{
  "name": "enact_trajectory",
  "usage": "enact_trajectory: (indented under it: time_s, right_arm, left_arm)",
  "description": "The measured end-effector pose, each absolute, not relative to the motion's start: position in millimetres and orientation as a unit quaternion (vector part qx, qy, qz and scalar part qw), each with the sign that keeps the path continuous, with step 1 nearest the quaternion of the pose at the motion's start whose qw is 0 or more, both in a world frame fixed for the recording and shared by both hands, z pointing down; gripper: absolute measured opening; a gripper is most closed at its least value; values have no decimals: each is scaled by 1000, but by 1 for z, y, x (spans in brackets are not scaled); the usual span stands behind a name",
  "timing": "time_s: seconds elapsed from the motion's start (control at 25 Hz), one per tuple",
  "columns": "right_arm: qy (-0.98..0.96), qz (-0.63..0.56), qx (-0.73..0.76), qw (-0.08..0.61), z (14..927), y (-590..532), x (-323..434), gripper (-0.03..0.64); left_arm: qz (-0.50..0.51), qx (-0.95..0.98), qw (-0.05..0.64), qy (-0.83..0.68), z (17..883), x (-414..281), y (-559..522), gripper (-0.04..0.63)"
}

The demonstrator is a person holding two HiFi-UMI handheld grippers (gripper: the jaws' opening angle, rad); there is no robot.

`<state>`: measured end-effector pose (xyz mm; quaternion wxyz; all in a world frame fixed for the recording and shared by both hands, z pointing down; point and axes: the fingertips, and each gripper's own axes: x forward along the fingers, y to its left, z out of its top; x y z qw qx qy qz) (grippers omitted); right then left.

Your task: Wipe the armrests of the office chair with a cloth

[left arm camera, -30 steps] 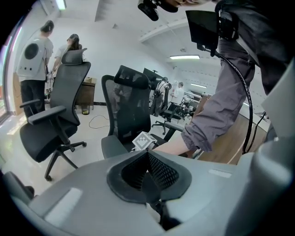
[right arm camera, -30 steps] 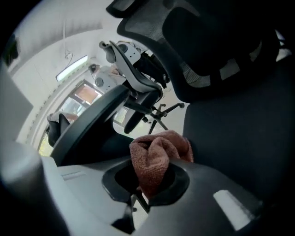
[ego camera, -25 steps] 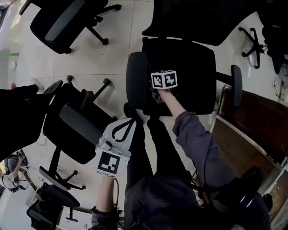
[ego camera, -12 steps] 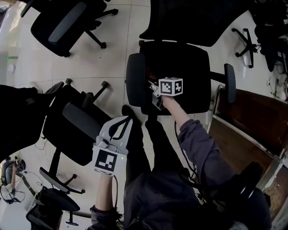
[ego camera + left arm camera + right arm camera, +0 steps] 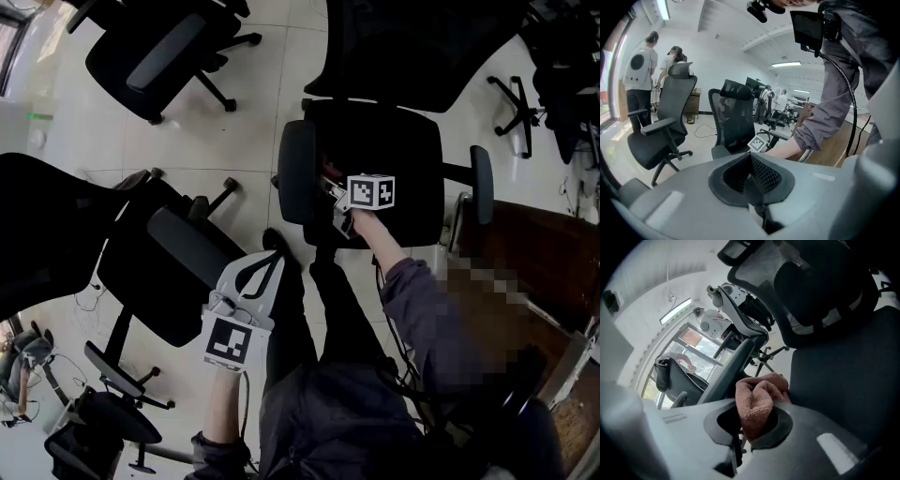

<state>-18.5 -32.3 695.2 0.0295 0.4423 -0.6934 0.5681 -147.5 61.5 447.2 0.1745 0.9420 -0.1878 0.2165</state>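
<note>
The right tongs [image 5: 754, 425] pinch a bunched pink cloth [image 5: 758, 397]; the wad bulges out ahead of the tips, probably so that fabric and not plastic meets the chair; the office chair [image 5: 398, 150] lies straight ahead of these tongs, with its near armrest [image 5: 298, 173] just left of their tips and the seat pad to their right; the cloth sits just beside the armrest's inner edge, contact not certain from either view; judged step: wiping, or lining up on, this armrest; the far armrest [image 5: 482, 185] is well to the right of the right tongs, past the seat, and looks not yet dealt with; the left tongs [image 5: 754, 180] are pressed together with nothing between them; they hang low, behind and left of the right tongs, aimed across the room, likely parked out of the way since one cloth needs one tool; they could steady the chair, which is on casters and may roll or swivel under a push; other chairs [image 5: 164, 272] stand left of the left tongs; people [image 5: 640, 65] stand far ahead and to the left of them.

Writing: none readable; only black-and-white square patterns on the marker cube [image 5: 371, 191] atop the right tongs; no brand or label legible on chair or cloth.
</note>
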Motion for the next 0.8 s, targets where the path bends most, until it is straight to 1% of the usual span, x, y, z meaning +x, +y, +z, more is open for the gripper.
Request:
enact_trajectory:
  time_s: [0.32,0.6,0.68,0.8]
  right_arm:
    - [-685,572,446,58,746,-49,-25,18]
    - [-662,568,473,128,782,-48,-26,18]
    - [-657,561,486,128,774,-49,-24,18]
    - [-646,544,527,94,735,-46,-3,18]
  left_arm:
    - [231,939,179,-183,459,-155,79,14]
    - [223,932,206,-198,481,-170,85,14]
    - [217,931,214,-202,481,-174,86,14]
    - [213,932,217,-196,481,-174,86,14]
